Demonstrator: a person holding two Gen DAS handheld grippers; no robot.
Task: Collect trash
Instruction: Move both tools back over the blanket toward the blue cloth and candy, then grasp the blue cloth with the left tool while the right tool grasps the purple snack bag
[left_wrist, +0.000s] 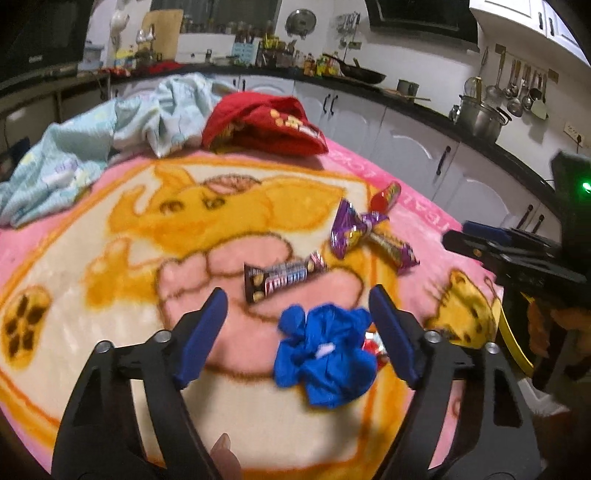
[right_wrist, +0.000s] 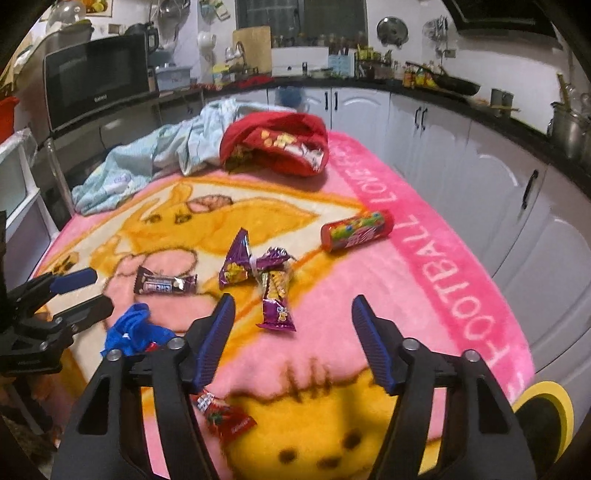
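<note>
Crumpled blue wrapper (left_wrist: 325, 354) between left gripper's (left_wrist: 297, 325) parted pads.

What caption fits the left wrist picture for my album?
Open left gripper hovers over a crumpled blue wrapper on a pink cartoon blanket.

Two purple wrappers (right_wrist: 236, 264) (right_wrist: 277, 302), one candy tube (right_wrist: 354, 230), one chocolate bar (right_wrist: 164, 286)
</note>
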